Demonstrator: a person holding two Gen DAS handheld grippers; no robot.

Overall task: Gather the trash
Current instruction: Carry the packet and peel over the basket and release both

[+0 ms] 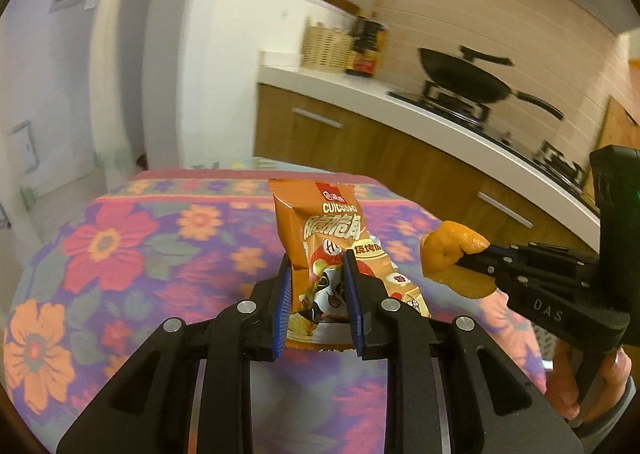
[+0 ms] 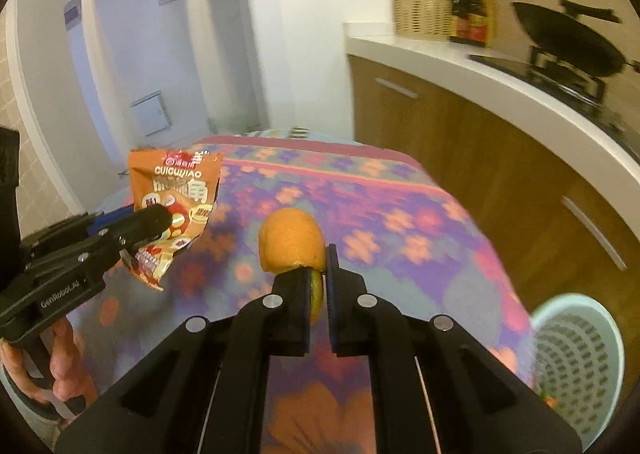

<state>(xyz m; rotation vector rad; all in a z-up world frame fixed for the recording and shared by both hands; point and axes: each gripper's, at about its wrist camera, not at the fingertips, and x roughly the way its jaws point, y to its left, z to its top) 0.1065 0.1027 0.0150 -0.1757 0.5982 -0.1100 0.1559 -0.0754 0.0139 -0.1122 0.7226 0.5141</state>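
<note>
My left gripper is shut on an orange snack bag, which stands upright between its blue pads above the flowered tablecloth. To its right my right gripper is shut on a curled piece of orange peel. In the right wrist view the orange peel sticks up from the right gripper, and the left gripper holds the snack bag at the left. A pale blue perforated bin stands on the floor at the lower right of the table.
A kitchen counter with wooden cabinets runs along the right, bearing a wicker basket, a dark bottle and a black wok on a stove. A hand grips the left tool. White walls and a doorway lie beyond the table.
</note>
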